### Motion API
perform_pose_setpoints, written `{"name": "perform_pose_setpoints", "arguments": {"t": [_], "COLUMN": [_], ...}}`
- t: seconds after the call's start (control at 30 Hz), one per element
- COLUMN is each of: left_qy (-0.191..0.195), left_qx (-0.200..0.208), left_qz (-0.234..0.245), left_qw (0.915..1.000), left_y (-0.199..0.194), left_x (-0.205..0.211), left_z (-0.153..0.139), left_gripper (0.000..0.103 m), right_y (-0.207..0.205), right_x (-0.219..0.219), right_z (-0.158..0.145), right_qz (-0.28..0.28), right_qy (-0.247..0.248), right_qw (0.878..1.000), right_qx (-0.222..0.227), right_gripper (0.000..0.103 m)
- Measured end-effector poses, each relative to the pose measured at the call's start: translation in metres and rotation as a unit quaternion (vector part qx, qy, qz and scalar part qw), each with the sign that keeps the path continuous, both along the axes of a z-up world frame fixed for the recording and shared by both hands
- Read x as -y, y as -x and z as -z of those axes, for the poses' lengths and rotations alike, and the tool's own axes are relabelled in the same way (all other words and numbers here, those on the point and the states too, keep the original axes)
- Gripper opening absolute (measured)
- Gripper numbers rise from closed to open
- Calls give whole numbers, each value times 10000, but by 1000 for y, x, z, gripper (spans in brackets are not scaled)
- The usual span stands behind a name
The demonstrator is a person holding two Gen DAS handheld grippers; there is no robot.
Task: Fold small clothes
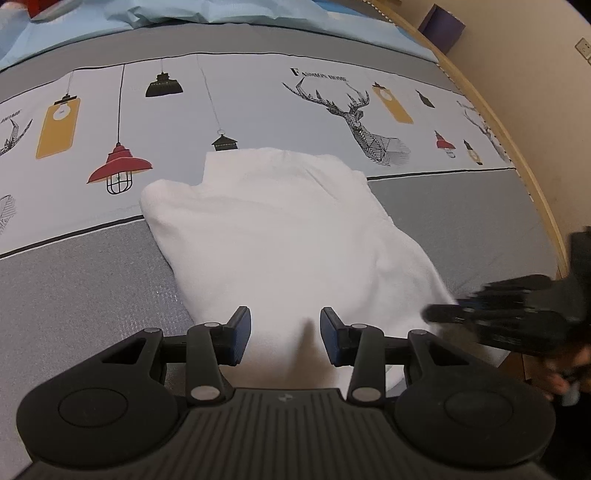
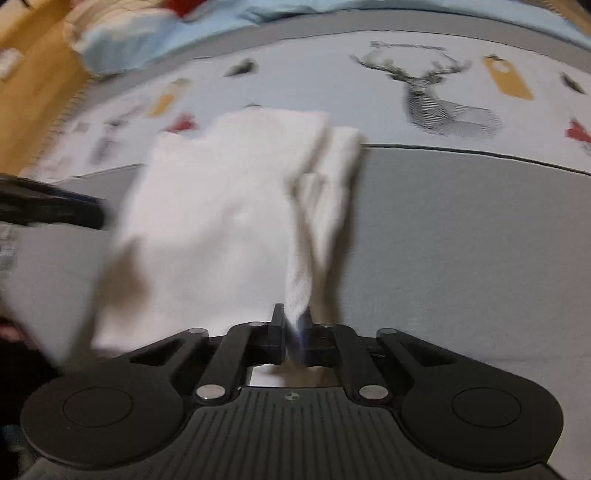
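White garment [image 1: 273, 236] lies on the bed [image 1: 81, 280], straddling the line where the printed lamp-and-deer band meets the grey band — far end on the print, near end on the grey.

Left gripper [image 1: 285, 338] released, fingers spread wide, hovering over the garment's near edge with cloth visible between the pads [image 1: 242, 334]; nothing pinched.

Right gripper [image 2: 294, 334] clenched on the garment's near right corner — a thin ridge of cloth [image 2: 301, 273] rises out of the closed pads and pulls up into a tented fold. Right wrist view is motion-blurred, so the exact edge line there is unclear. In the left wrist view the right gripper [image 1: 443, 314] shows as a dark blur at the garment's right side, touching its edge.

Room around the garment: grey bed cover open to its left and right, printed band open beyond it. Wooden bed frame [image 1: 517, 147] and wall sit well right of the garment. Light blue bedding [image 1: 207, 14] bunched well beyond the far edge.
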State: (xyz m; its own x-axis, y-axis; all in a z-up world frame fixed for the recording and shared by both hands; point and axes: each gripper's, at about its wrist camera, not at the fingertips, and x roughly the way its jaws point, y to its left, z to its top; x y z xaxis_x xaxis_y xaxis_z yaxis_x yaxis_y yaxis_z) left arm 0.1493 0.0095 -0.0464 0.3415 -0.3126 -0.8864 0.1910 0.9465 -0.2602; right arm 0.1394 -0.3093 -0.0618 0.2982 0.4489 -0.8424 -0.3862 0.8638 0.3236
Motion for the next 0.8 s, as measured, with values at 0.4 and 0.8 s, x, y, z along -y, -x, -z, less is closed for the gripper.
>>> {"name": "perform_pose_setpoints", "arguments": {"t": [0.4, 0.8], "left_qy": [-264, -442], "left_qx": [-322, -298], "left_qz": [653, 577], "left_qw": [9970, 9969], "left_y": [9, 8], "left_x": [15, 14], "left_z": [27, 38], "left_gripper": [45, 46], "right_y": [26, 4], "right_x": [32, -13], "right_z": [3, 0], "right_qz": [-401, -226], "right_qy": [1000, 446], "right_qw": [9940, 9945], "right_qx": [-212, 924], "right_gripper": [16, 17]}}
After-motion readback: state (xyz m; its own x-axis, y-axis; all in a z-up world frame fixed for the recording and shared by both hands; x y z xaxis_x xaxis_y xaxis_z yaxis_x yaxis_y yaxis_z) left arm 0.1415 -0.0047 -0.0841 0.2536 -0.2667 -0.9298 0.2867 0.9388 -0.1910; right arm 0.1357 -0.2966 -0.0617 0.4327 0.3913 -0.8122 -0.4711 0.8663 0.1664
